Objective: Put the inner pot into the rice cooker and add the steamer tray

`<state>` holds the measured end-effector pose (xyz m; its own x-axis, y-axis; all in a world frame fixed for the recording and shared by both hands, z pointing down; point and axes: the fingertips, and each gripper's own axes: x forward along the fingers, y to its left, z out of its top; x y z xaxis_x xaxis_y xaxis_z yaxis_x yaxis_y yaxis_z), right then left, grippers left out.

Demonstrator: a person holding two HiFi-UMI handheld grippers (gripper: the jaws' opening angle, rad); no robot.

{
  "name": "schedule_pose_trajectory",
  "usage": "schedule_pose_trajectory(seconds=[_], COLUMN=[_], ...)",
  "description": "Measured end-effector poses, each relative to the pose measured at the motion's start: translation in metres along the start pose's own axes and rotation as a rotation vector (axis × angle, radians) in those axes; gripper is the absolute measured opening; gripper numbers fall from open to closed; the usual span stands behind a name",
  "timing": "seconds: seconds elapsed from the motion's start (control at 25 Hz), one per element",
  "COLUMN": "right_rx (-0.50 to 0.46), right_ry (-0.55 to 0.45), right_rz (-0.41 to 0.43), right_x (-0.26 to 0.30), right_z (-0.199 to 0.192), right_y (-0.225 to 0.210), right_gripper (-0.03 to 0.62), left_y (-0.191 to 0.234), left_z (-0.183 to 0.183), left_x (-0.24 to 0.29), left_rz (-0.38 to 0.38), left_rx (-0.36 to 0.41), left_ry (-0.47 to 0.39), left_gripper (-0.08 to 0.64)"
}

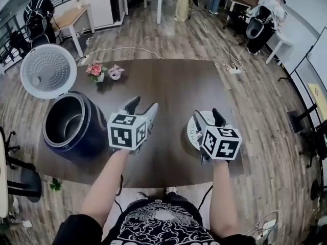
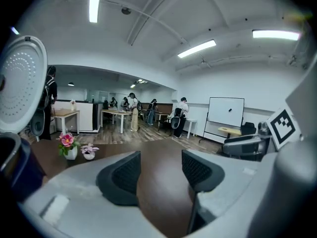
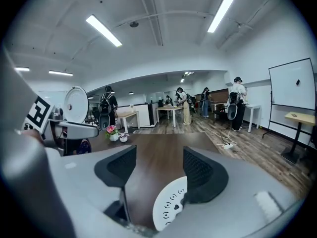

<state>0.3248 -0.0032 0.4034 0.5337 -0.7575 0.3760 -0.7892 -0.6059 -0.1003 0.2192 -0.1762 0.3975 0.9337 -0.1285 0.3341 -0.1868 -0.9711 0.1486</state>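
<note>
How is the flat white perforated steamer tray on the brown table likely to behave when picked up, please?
The flat white perforated steamer tray looks thin and holed, so probably light and fairly stiff. Lying flat on the brown table, its rim may be hard to get jaws under. Its smooth surface could slip in a light grip.

Rice cooker (image 1: 71, 124) stands at the left end of the bench (image 1: 173, 80), with its lid (image 1: 48, 70) raised behind it. Two flower pots (image 1: 96, 70) sit side by side just behind the cooker. Steamer tray (image 1: 191, 132) lies flat on the bench at right, partly beneath the right gripper (image 1: 207, 116). Left gripper (image 1: 143, 105) is over mid-bench, between cooker and tray.
</note>
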Motion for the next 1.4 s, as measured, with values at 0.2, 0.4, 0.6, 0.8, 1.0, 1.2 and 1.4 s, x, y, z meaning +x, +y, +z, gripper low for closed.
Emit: schedule_pose_trajectory(seconds=[0.2,0.4,0.6,0.8,1.0,1.2,1.4], right_rx=[0.038,0.087,0.129,0.169,0.203,0.237,0.255], right_ry=[0.006,0.023,0.047,0.094,0.146,0.205,0.268], right_rz=[-0.066,-0.115,-0.148,-0.155,-0.128,-0.083,-0.058], right_x=[-0.028,-0.049,-0.063,-0.063,-0.049,-0.025,-0.004], right_z=[-0.02,-0.036,-0.057,-0.086,-0.112,-0.138,-0.158], right_y=[-0.046,-0.088,-0.126,-0.165,-0.182,-0.19,-0.2], right_gripper=[0.319,0.325,0.328,0.328,0.328,0.323,0.294], left_y=[-0.049,-0.089,-0.124,-0.152,-0.163,-0.162,-0.153], left_z=[-0.017,-0.033,-0.058,-0.085,-0.116,-0.145,-0.161], left_x=[0.032,0.06,0.083,0.109,0.124,0.138,0.152], left_rz=[-0.095,-0.157,-0.197,-0.212,-0.206,-0.173,-0.13], left_rx=[-0.001,-0.006,-0.016,-0.057,-0.086,-0.136,-0.189], left_ry=[0.039,0.098,0.164,0.23,0.304,0.366,0.41], left_gripper=[0.276,0.281,0.281,0.281,0.281,0.281,0.281])
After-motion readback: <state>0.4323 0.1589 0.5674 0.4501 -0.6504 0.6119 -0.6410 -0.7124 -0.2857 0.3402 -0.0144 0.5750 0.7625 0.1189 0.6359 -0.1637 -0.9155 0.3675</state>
